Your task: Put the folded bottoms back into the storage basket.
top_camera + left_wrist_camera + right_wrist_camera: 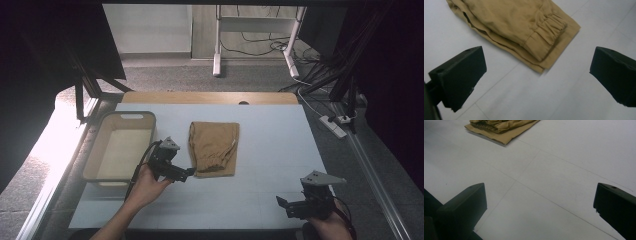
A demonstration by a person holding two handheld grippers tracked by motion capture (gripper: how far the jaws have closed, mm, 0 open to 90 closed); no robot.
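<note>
A folded tan garment (214,148) with an elastic cuff lies flat in the middle of the white table. In the left gripper view the garment (524,27) fills the top, its near corner just beyond the jaws. My left gripper (187,173) hovers at the garment's near left corner, open, nothing between its jaws (537,82). My right gripper (281,202) is at the table's front right, open and empty (540,212), well apart from the garment (499,127), which shows at the top left of the right gripper view.
A beige bin (105,172) stands empty at the left of the table, right beside my left hand. The table's wooden far edge (210,97) lies beyond the white mat. Cables and a power strip (334,126) lie on the floor at the right.
</note>
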